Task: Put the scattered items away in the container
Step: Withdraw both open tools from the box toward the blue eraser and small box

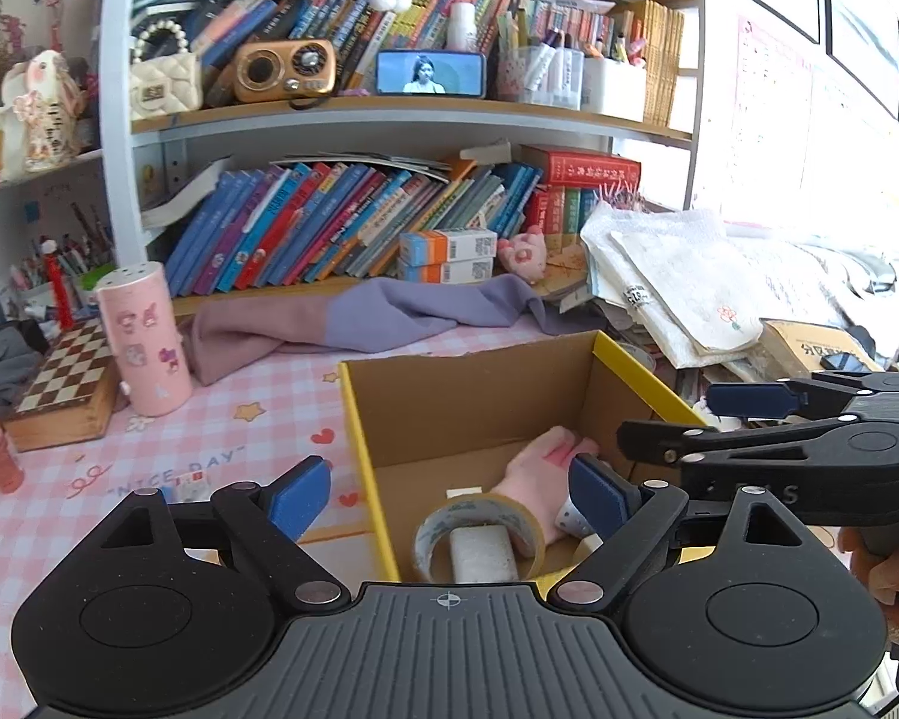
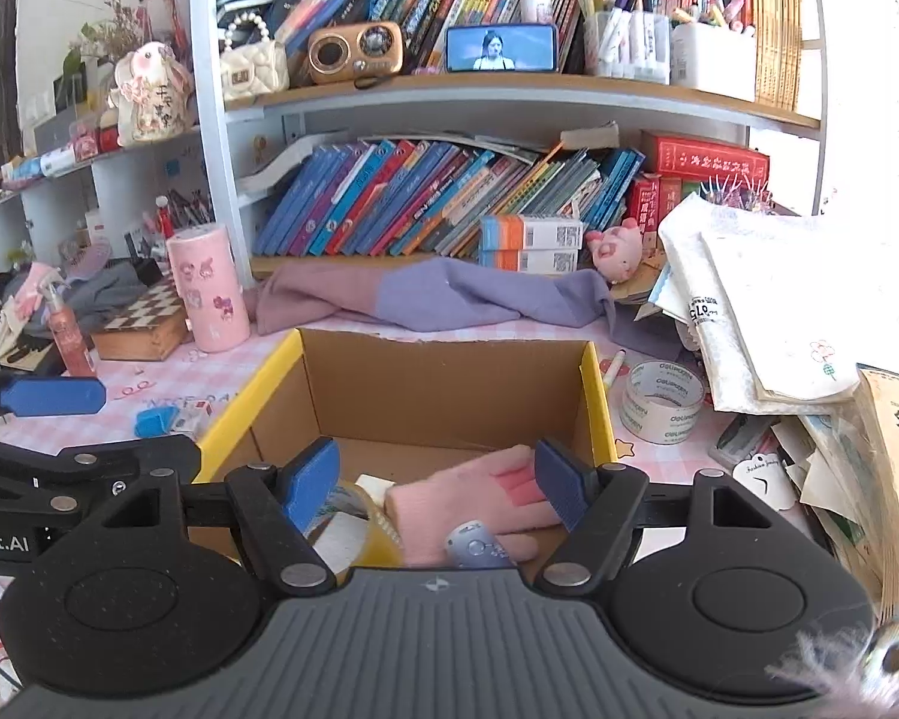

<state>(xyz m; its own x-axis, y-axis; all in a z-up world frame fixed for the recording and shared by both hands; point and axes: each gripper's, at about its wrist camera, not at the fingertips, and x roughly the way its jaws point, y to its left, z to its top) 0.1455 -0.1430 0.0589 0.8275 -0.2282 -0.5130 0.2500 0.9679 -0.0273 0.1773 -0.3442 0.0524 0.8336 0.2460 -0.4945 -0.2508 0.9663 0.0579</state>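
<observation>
A cardboard box with yellow edges (image 1: pixel 365 437) (image 2: pixel 593 395) stands open on the pink checked desk. Inside lie a pink glove (image 1: pixel 533 467) (image 2: pixel 467 500), a tape roll (image 1: pixel 479 533) with a white block in its hole, and a small grey-blue item (image 2: pixel 479 545). My left gripper (image 1: pixel 449 494) is open and empty above the box's near left corner. My right gripper (image 2: pixel 437 488) is open and empty over the box's near edge. A clear tape roll (image 2: pixel 662 401) and a marker (image 2: pixel 614 368) lie on the desk right of the box. A small blue item (image 2: pixel 156 419) lies left of it.
A pink canister (image 1: pixel 144 341) (image 2: pixel 210 290), a chessboard box (image 1: pixel 66 383) and a pink spray bottle (image 2: pixel 69 329) stand at the left. A purple cloth (image 2: pixel 437 296) lies behind the box. Stacked papers (image 2: pixel 767 311) crowd the right. Bookshelves fill the back.
</observation>
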